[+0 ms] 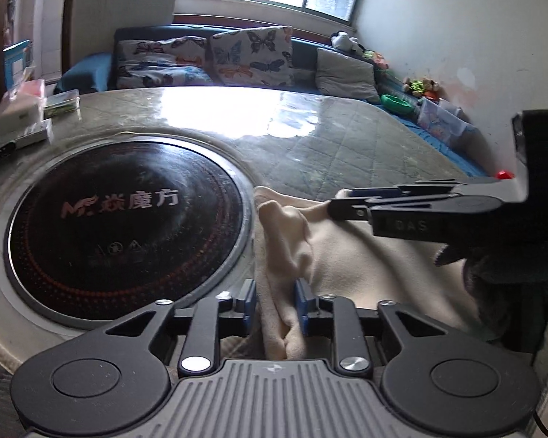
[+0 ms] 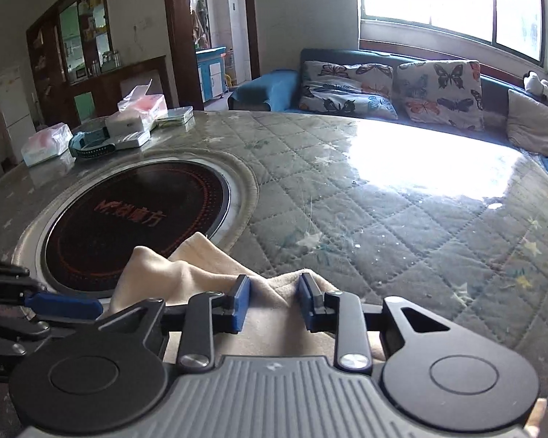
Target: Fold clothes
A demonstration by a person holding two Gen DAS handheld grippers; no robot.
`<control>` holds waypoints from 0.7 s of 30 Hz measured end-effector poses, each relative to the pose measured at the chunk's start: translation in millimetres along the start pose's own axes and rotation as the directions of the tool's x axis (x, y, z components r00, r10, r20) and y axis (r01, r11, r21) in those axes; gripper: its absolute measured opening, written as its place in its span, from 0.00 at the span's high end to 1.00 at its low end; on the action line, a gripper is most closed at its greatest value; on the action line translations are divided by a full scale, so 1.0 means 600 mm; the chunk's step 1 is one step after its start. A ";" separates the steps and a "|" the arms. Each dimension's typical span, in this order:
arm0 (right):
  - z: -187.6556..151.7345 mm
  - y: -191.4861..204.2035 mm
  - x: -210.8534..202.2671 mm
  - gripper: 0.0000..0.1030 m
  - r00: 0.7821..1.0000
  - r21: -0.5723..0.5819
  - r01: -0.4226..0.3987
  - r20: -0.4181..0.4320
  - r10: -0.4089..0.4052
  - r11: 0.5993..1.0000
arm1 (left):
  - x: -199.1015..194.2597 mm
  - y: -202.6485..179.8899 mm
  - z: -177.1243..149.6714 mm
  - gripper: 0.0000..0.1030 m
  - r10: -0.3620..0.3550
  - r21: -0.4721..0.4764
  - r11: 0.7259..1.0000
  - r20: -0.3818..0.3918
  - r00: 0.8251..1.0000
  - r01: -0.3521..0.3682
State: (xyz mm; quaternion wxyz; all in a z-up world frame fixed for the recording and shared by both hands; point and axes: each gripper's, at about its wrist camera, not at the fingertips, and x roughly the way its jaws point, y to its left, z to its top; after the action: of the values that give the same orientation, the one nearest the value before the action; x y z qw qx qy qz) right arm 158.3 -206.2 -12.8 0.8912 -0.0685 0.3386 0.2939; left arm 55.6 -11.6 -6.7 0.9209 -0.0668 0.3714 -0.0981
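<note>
The left claw (image 1: 274,301) is open, and a bunched fold of the cloth (image 1: 347,255) sits between its blue pads (image 1: 303,303). The pads do not pinch it. The cream cloth lies on the desk (image 1: 328,153), spreading ahead and to the right of this claw. The round black stove (image 1: 128,226) is just to the left, and the cloth's edge touches its rim.

The right claw (image 2: 274,306) is open too, with a peak of cloth (image 2: 201,273) between its pads. In the left view, the right claw (image 1: 341,197) reaches in from the right, its tip at the cloth's far edge.
</note>
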 end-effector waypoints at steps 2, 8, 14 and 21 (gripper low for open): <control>-0.004 0.006 -0.003 0.71 1.000 -0.023 0.001 -0.001 -0.001 1.000 | -0.008 -0.004 -0.008 0.80 -0.020 0.012 1.000 -0.006 1.000 0.020; -0.021 0.023 -0.022 0.70 1.000 -0.067 -0.024 -0.009 0.023 0.997 | -0.043 -0.010 -0.043 0.79 -0.084 0.037 0.996 -0.029 0.996 0.085; -0.036 0.030 -0.066 0.70 0.997 -0.038 -0.073 0.032 0.074 0.997 | -0.083 0.002 -0.038 0.79 -0.003 0.036 0.999 0.026 1.000 0.002; -0.058 0.017 -0.143 0.70 0.996 -0.050 -0.062 0.064 0.065 0.997 | -0.065 -0.044 -0.012 0.79 -0.055 0.091 0.995 0.056 0.997 0.050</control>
State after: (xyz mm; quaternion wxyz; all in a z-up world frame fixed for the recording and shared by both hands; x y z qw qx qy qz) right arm 81.7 -250.0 16.7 0.8901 -0.0694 0.3042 0.3322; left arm 19.8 -28.5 19.3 0.9305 -0.0381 0.3376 -0.1368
